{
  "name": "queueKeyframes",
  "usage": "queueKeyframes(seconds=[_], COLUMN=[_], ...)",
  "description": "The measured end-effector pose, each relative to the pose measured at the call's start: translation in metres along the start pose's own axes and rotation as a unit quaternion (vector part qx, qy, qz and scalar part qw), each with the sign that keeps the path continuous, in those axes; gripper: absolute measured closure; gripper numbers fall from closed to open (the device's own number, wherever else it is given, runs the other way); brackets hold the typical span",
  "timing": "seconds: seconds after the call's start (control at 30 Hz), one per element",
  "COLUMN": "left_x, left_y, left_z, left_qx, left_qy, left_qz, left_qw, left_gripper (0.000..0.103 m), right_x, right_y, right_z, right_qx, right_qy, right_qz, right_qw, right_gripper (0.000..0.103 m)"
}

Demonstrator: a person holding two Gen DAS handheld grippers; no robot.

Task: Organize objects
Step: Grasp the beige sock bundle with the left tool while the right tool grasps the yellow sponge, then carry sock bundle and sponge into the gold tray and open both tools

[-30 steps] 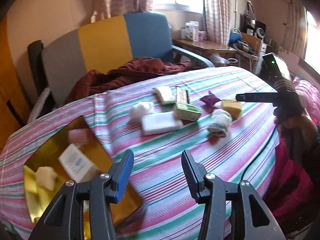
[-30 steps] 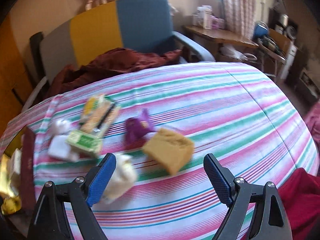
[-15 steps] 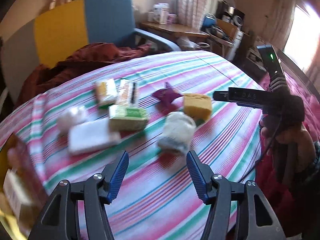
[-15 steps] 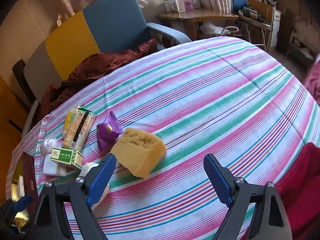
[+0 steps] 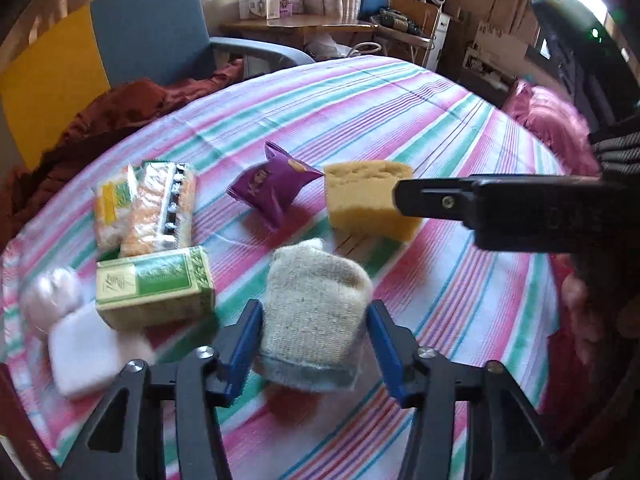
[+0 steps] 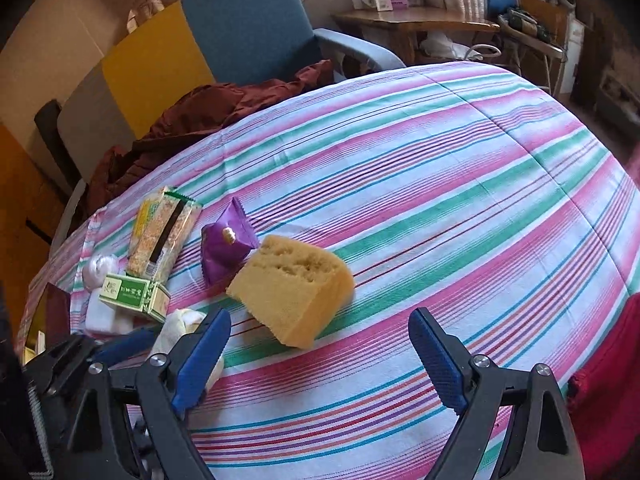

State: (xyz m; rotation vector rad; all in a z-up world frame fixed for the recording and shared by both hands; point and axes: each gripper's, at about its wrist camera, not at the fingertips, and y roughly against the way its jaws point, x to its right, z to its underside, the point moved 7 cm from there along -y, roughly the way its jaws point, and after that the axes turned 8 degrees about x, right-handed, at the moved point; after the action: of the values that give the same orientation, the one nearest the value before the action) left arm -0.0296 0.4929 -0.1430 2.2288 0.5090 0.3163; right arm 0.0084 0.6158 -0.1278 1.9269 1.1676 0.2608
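Ahead and to the right of the right tool (image 6: 318, 332) the striped surface (image 6: 460, 184) lies bare all the way to its rounded far edge. That tool's fingers are spread wide with nothing between them. One yellow sponge (image 6: 294, 284) sits just ahead of its left finger, apart from both pads.

The left tool (image 5: 314, 320) straddles one rolled sock (image 5: 316, 300). Its jaws have just been closing, and the blue pads seem to touch the sock's two sides, though the blur makes it hard to tell how firmly they press. The strip of surface between this tool and the near edge is narrow.

The clutter sits ahead of the left tool and to its left:
- One green box (image 5: 154, 284) lies just left of the sock.
- One white block (image 5: 84, 356) is further left and nearer.
- One pale round lump (image 5: 50, 296) touches the white block.
- Two snack packets (image 5: 146, 208) lie side by side beyond the box.
- One purple packet (image 5: 274, 188) sits straight ahead, beside the sponge.

A finger of the right tool reaches in from the right across the sponge's corner, crowding the space to the right of the sock. A dark red box (image 5: 18, 424) stands at the far left edge of the view. Beyond the surface's far-left edge a maroon cloth (image 6: 192, 120) is heaped against a chair (image 6: 248, 24).
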Motion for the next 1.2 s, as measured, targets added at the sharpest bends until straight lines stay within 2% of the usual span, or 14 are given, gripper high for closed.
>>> queueKeyframes(seconds=[0.1, 0.23, 0.3, 0.5, 0.53, 0.57, 0.6, 0.67, 0.77, 0.97, 1.2], left_x=[0.000, -0.011, -0.017, -0.029, -0.030, -0.032, -0.033, -0.034, -0.037, -0.041, -0.066], left_y=[0.009, 0.023, 0.030, 0.043, 0.044, 0.046, 0.047, 0.048, 0.051, 0.073, 0.128], left_z=[0.008, 0.023, 0.029, 0.044, 0.046, 0.048, 0.050, 0.053, 0.056, 0.068, 0.081], left_qx=[0.006, 0.008, 0.011, 0.016, 0.016, 0.016, 0.017, 0.017, 0.015, 0.020, 0.059], left_qy=[0.000, 0.024, 0.041, 0.067, 0.069, 0.073, 0.076, 0.083, 0.092, 0.096, 0.126], left_qz=[0.010, 0.015, 0.024, 0.020, 0.019, 0.016, 0.015, 0.013, 0.010, -0.003, -0.037], left_qw=[0.9999, 0.9996, 0.9988, 0.9975, 0.9973, 0.9971, 0.9968, 0.9963, 0.9956, 0.9951, 0.9896], left_gripper=[0.050, 0.050, 0.050, 0.050, 0.050, 0.050, 0.050, 0.050, 0.051, 0.051, 0.051], right_x=[-0.005, -0.019, -0.026, -0.039, -0.040, -0.039, -0.038, -0.038, -0.039, -0.064, -0.120], right_y=[-0.003, -0.010, -0.016, -0.046, -0.050, -0.051, -0.051, -0.044, -0.030, 0.010, 0.037], right_z=[0.002, 0.005, 0.003, -0.006, -0.005, -0.004, -0.003, 0.001, 0.012, 0.030, 0.048], right_qx=[-0.002, -0.012, -0.017, -0.041, -0.049, -0.053, -0.054, -0.052, -0.053, -0.034, -0.014], right_qy=[0.018, 0.068, 0.102, 0.187, 0.190, 0.192, 0.195, 0.195, 0.198, 0.180, 0.180], right_qz=[-0.002, 0.009, 0.015, 0.034, 0.034, 0.036, 0.045, 0.046, 0.053, 0.007, -0.057], right_qw=[1.000, 0.998, 0.995, 0.981, 0.980, 0.979, 0.978, 0.978, 0.977, 0.983, 0.982], right_gripper=[0.008, 0.006, 0.004, 0.004, 0.008, 0.024, 0.028, 0.034, 0.037, 0.037, 0.037])
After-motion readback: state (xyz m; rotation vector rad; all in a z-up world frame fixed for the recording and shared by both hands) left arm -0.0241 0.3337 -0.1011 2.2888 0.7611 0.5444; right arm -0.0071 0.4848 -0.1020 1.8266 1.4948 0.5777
